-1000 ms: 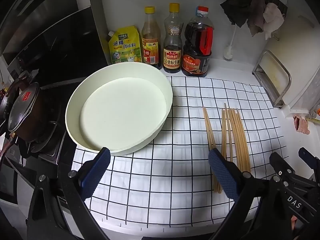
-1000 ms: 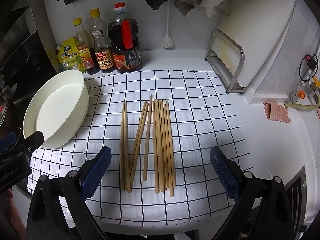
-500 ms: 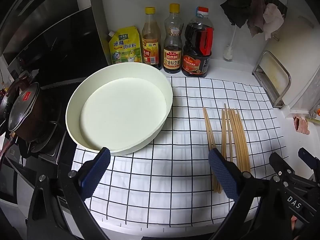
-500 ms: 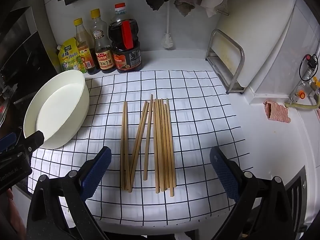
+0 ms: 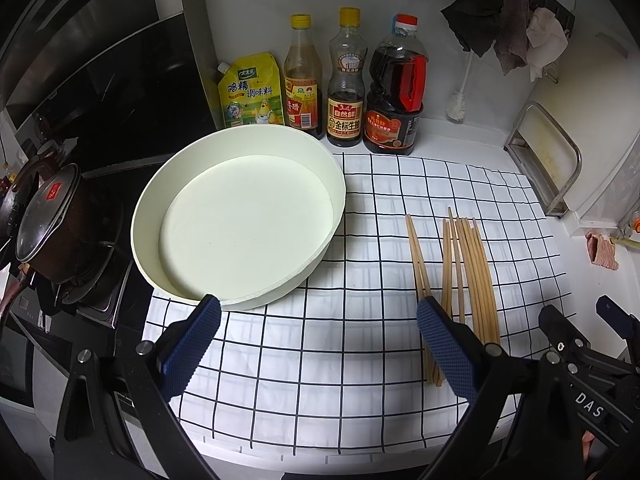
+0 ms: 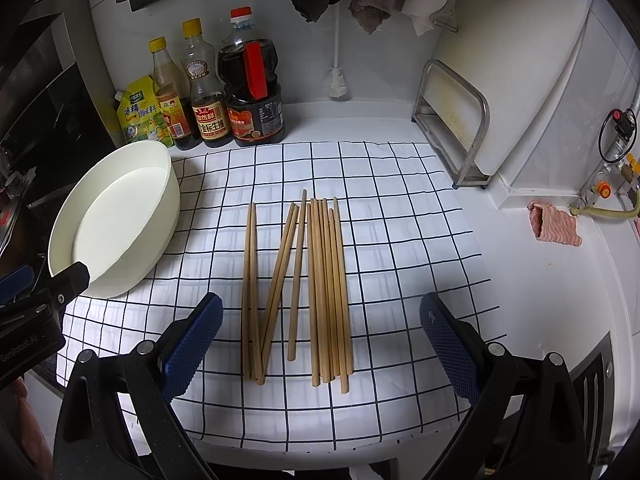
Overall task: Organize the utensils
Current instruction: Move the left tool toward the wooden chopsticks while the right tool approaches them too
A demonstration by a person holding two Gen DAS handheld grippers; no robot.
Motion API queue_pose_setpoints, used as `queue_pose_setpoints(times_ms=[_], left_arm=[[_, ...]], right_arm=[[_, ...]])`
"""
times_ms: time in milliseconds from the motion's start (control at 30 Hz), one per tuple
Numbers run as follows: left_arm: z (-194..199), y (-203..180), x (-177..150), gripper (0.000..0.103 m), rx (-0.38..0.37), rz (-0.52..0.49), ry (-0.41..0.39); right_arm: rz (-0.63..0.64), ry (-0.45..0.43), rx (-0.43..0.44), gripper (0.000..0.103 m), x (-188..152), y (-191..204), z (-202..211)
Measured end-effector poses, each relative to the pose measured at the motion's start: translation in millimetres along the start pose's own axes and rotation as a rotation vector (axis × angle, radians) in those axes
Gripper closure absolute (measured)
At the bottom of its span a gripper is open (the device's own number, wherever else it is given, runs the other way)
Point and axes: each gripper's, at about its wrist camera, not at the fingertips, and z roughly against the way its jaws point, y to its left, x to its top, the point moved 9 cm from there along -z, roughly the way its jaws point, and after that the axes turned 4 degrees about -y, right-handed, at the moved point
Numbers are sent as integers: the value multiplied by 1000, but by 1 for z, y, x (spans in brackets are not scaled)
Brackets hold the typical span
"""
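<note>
**Chopsticks wait, both grippers spread**

Right gripper (image 6: 320, 340) hangs jaws apart, nothing held, over the chopsticks (image 6: 298, 288) lying at twelve o'clock on the checked cloth (image 6: 400, 240). Best bet: pinch a pair mid-shaft, squarely. Left gripper (image 5: 318, 344), likewise apart, faces one bowl (image 5: 336, 184). Roughly eleven sticks; three bottles (image 6: 216, 92) behind.

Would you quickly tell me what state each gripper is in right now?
Left gripper: open, holding nothing.
Right gripper: open, holding nothing, above the chopsticks.
</note>
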Motion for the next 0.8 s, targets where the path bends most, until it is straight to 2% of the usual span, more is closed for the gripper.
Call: queue_pose_setpoints(times_ms=[200, 433, 600, 800], left_arm=[[-8, -6, -3, 6, -25, 3, 24], [-39, -27, -18, 6, -61, 1, 80], [-65, -47, -24, 6, -64, -31, 79], [-105, -61, -36, 6, -65, -19, 121]], right_arm=[[-22, 13, 52, 9, -3, -6, -7], [-48, 38, 47, 9, -17, -37, -26], [-31, 35, 36, 9, -23, -55, -55], [-28, 85, 23, 9, -31, -69, -108]])
